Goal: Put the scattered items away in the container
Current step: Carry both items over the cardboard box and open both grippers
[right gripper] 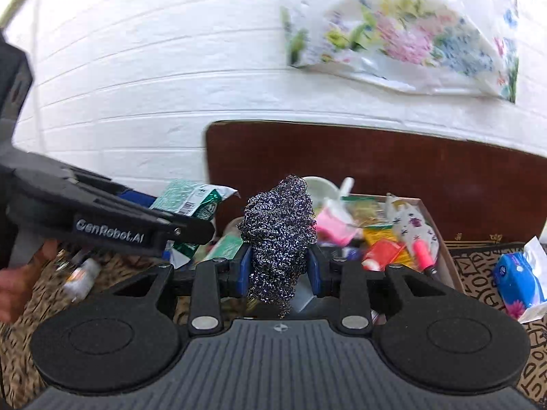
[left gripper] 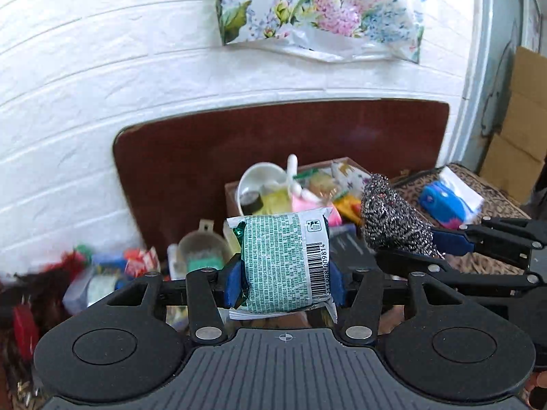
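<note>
Steel-wool scourer (right gripper: 278,235) clamped in the right gripper (right gripper: 280,266). Left gripper (left gripper: 283,280) grasps a green wrapped sponge packet (left gripper: 283,259). Both above the cardboard box (right gripper: 444,256).

A white brick-patterned wall (left gripper: 102,85) fills the background. A floral plastic sheet (left gripper: 318,10) hangs on it, crumpled along its lower edge. Below stands a dark reddish-brown board (left gripper: 191,157) with rounded upper corners, leaning against or set flush to the wall. A leopard-patterned cloth (right gripper: 478,266) with printed letters covers the surface beneath. At the far right of the left wrist view, brown cardboard (left gripper: 523,130) stands beside a pale grey-blue frame (left gripper: 485,68).
</note>
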Demonstrator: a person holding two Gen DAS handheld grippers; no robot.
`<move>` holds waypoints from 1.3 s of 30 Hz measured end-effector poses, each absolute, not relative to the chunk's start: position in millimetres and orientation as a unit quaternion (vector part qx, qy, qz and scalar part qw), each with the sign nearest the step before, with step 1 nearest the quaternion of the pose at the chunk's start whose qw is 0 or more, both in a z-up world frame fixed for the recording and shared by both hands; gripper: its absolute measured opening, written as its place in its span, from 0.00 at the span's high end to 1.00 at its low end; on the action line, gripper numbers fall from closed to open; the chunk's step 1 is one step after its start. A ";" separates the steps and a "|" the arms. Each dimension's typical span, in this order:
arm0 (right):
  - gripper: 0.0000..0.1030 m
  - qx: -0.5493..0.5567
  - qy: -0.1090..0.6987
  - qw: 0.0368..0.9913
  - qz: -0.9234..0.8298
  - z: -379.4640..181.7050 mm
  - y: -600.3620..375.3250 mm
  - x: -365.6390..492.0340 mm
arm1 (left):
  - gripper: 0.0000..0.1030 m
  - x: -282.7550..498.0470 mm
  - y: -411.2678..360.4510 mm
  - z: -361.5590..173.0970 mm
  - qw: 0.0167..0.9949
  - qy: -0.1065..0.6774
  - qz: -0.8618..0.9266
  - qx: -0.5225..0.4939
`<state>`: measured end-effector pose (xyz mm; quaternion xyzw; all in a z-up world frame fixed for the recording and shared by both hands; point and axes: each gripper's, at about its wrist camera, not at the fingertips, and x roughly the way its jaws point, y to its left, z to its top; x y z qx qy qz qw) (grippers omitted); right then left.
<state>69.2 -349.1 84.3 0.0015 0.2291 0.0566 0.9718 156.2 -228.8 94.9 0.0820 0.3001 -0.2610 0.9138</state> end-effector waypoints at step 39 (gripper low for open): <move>0.77 -0.021 0.298 0.954 0.011 38.6 -392.5 214.5 | 0.20 295.4 -293.0 35.0 0.898 0.329 -0.283 0.077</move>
